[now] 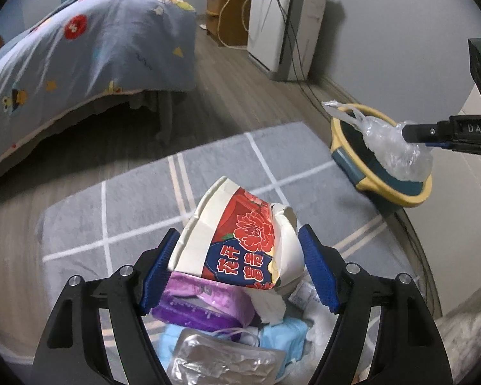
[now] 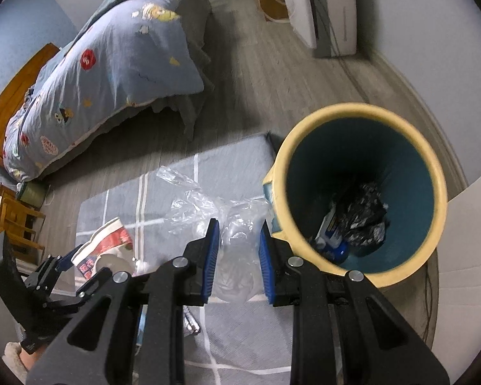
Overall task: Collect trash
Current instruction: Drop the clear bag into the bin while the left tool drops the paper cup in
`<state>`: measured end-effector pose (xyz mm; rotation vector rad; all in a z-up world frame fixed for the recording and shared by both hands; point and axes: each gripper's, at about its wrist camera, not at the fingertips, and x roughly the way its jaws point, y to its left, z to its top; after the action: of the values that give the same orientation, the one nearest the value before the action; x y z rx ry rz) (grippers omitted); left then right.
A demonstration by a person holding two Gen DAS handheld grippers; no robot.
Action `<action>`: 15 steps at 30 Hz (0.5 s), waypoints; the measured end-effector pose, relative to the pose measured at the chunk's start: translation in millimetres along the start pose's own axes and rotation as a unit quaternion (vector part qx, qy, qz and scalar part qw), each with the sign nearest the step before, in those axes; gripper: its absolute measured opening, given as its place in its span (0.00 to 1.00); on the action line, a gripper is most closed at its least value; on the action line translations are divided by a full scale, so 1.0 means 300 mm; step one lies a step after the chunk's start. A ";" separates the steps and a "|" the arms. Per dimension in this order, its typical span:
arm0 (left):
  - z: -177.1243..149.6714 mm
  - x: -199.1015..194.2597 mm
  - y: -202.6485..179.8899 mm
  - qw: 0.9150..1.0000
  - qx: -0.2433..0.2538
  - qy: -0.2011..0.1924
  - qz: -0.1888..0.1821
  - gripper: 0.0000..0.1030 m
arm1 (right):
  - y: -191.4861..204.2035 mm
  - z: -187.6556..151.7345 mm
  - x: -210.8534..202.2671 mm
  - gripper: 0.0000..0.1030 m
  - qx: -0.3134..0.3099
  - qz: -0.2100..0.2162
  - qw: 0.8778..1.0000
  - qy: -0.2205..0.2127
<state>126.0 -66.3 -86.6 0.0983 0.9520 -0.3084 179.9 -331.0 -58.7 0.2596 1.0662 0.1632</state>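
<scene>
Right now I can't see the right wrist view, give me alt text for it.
The right claw is shut on a clear plastic bag beside the open yellow bin, which already holds trash. Left of it, the left claw holds a red paper bowl over a grey rug.

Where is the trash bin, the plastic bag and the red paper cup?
Bin [image 2: 439,173], right wrist view, yellow rim.
Bag [image 2: 237,240], right wrist view, crumpled middle.
Cup [image 1: 253,231], left wrist view, red flower.

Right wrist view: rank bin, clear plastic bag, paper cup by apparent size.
1. bin: largest by far.
2. plastic bag: mid-sized, clamped in the right gripper, so nearness inflates it.
3. paper cup: smallest, held by the left gripper and partly hidden.
</scene>
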 end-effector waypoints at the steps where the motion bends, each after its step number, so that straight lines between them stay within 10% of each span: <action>1: 0.006 -0.009 -0.005 1.000 0.004 -0.004 0.000 0.74 | -0.006 0.007 -0.009 0.23 0.001 -0.002 1.000 -0.005; 15: 0.021 -0.022 -0.065 1.000 0.004 -0.014 -0.012 0.74 | -0.176 0.110 -0.190 0.23 0.007 -0.041 0.996 -0.082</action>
<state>121.5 -84.7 -76.4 0.0906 0.9255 -0.3343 182.1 -400.5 -10.8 0.2367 0.9130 0.0603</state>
